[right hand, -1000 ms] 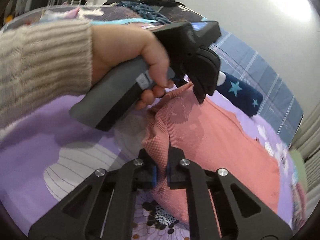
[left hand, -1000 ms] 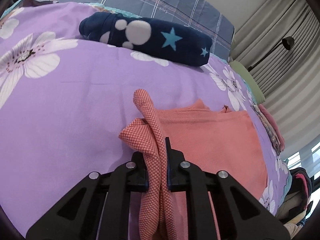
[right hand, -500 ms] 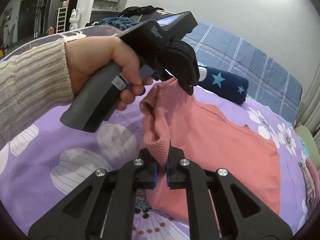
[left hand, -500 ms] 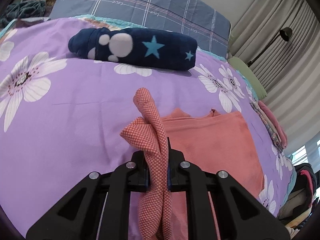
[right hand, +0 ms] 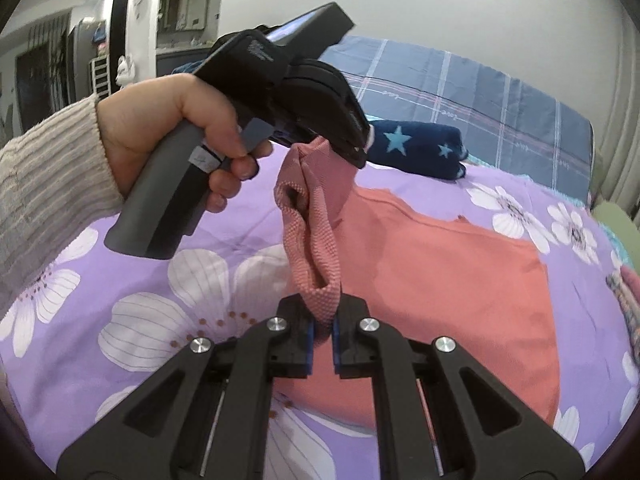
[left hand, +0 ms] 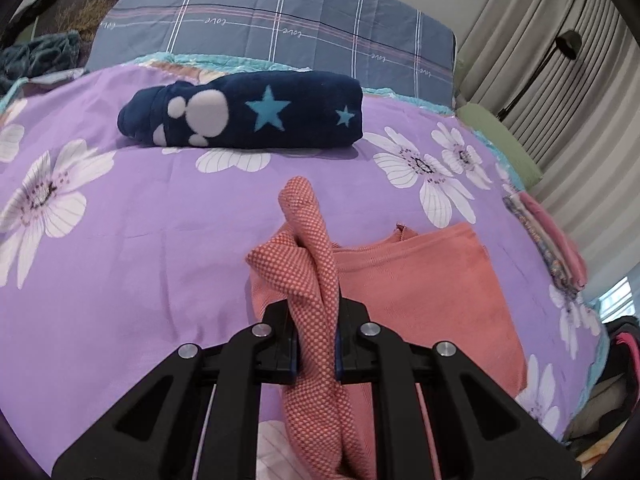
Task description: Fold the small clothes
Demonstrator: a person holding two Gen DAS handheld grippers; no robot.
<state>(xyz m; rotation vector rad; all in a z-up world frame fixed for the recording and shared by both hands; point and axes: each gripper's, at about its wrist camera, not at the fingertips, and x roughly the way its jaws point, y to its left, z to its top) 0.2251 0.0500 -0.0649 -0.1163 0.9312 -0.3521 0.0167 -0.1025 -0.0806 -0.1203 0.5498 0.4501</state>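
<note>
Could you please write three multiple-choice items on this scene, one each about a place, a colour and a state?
1. Where does the navy star blanket lie?
A. on the purple bedspread, beyond the garment
B. on the floor
C. in a basket

2. What colour is the gripped garment?
A. green
B. salmon pink
C. white

3. How are the left tongs and right tongs?
A. both open
B. one open
C. both shut on the garment

Answers: 1 A, it rests near the pillow; 2 B, knit is salmon; 3 C, fabric is pinched in each.
</note>
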